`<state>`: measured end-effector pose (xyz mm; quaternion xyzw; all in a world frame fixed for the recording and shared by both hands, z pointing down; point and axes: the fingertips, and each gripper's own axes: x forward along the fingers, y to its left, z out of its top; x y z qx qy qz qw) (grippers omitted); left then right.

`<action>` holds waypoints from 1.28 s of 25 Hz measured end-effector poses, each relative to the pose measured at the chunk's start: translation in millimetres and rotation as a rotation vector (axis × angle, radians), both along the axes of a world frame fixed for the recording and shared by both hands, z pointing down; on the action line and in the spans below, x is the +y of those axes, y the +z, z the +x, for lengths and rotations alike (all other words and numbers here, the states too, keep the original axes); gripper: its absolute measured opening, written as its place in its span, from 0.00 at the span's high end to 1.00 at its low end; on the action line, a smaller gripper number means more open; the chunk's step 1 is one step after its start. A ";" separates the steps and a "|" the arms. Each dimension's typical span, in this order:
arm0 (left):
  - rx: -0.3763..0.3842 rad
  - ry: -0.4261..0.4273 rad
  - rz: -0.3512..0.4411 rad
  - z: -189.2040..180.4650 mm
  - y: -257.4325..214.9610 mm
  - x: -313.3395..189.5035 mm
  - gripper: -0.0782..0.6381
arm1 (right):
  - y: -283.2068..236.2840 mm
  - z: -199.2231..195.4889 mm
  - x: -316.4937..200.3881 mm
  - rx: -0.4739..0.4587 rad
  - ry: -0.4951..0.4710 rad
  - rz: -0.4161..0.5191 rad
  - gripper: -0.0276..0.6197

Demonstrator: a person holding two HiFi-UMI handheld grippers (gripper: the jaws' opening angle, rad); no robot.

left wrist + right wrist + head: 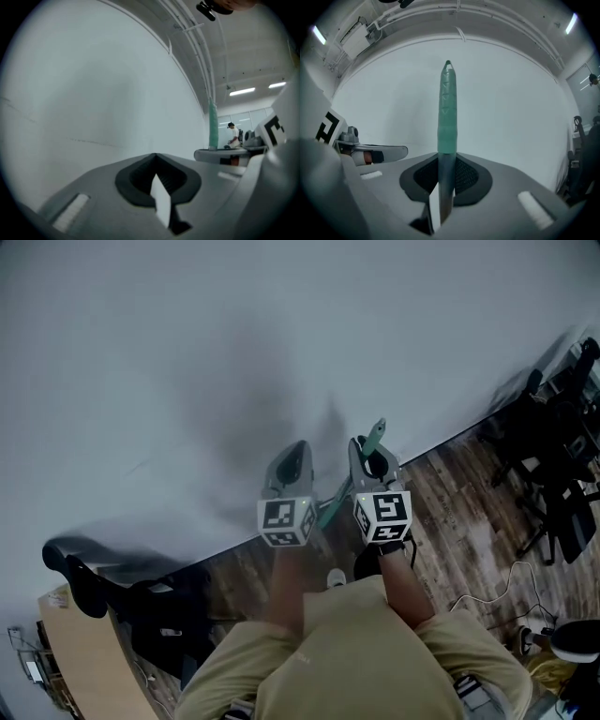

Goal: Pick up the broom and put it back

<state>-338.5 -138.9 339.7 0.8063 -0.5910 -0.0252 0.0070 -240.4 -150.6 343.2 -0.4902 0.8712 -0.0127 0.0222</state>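
Note:
The broom's handle has a green grip (447, 112) on a grey shaft, and it stands upright between the jaws of my right gripper (447, 158), which is shut on the shaft just below the grip. From the head view, the right gripper (372, 457) is held up before a white wall, with the green grip (377, 434) poking out above it and the shaft (330, 510) slanting down to the left. The broom's head is hidden. My left gripper (290, 463) is beside it at the same height, apart from the broom, and the left gripper (155, 157) looks shut with nothing in it.
A white wall (234, 352) fills the space ahead, meeting a wood floor (459, 512). Black office chairs (553, 474) stand at the right, with cables (497, 592) on the floor. Dark objects (84, 582) and a brown board (84, 652) are at the left. A person (233, 136) stands far off.

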 end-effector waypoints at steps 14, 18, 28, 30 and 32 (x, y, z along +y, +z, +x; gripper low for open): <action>0.052 0.143 0.025 68.9 -45.1 8.6 0.89 | -38.4 74.9 21.0 0.012 0.129 0.074 0.87; 0.034 0.224 0.038 130.8 -54.6 8.9 0.89 | -48.5 132.0 31.6 -0.010 0.194 0.093 0.87; 0.038 0.534 -0.016 375.9 -49.0 46.6 0.89 | -63.1 353.0 95.1 0.005 0.448 0.113 0.87; 0.039 0.593 -0.021 423.5 -47.0 59.0 0.89 | -59.7 398.5 110.8 0.012 0.509 0.106 0.87; 0.039 0.645 -0.030 468.8 -43.0 70.5 0.89 | -54.7 441.7 126.4 0.020 0.562 0.100 0.87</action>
